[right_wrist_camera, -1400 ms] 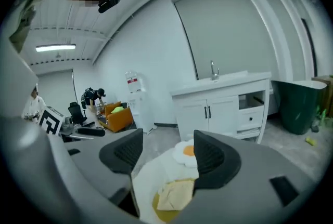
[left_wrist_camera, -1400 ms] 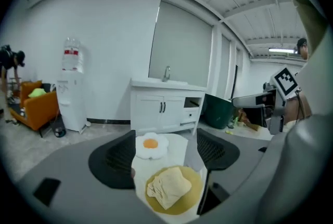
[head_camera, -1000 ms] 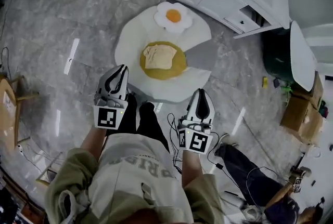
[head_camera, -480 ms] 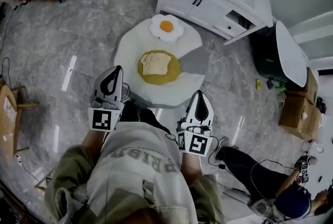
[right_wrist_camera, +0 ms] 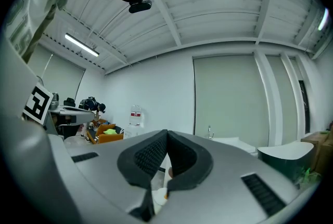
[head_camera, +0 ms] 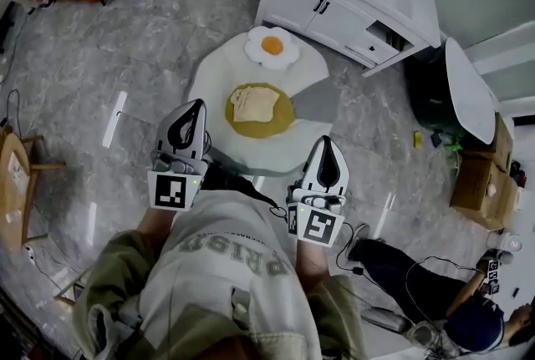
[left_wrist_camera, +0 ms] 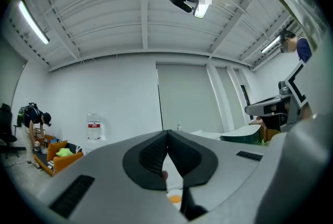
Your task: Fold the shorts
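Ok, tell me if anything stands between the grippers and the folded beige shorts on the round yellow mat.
Nothing visible does. The folded beige shorts lie alone on the round yellow mat; only bare white rug separates them from the left gripper and right gripper, both shut and empty. The fried-egg cushion sits beyond the shorts.

The beige shorts lie folded flat in a rough square on the round yellow mat.

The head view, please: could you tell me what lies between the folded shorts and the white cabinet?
In the head view, a fried-egg-shaped cushion lies between the shorts and the cabinet, resting on the white mat.
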`<action>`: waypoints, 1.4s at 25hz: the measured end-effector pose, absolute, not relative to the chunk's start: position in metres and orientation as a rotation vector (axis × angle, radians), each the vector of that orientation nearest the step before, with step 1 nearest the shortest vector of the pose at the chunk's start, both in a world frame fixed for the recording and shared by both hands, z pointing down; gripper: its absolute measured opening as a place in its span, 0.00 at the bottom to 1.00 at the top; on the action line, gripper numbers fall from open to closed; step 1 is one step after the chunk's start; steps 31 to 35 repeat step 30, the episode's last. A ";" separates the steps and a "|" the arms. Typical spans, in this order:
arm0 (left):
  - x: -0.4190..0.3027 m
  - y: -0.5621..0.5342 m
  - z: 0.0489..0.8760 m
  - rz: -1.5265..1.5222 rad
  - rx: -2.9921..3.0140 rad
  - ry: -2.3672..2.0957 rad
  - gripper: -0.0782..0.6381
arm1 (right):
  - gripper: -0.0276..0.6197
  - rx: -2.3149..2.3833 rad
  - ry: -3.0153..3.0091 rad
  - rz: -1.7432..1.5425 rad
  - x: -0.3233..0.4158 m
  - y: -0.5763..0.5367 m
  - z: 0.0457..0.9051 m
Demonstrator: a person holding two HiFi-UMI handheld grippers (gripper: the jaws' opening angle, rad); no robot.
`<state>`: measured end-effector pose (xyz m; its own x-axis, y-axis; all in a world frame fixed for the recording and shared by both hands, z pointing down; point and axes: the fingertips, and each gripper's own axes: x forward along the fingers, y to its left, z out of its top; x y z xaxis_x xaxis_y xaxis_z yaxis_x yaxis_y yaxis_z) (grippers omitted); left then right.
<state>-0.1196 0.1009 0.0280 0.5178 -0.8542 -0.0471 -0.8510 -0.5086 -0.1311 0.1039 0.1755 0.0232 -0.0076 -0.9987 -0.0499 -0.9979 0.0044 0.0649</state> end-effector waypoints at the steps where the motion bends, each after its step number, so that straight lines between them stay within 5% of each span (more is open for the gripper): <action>1: -0.120 0.100 0.028 -0.034 -2.611 1.480 0.13 | 0.07 2.206 -2.221 -0.137 0.104 0.174 0.022; 35: -0.104 0.086 0.014 0.014 -2.609 1.423 0.13 | 0.07 2.240 -2.159 -0.171 0.116 0.160 0.021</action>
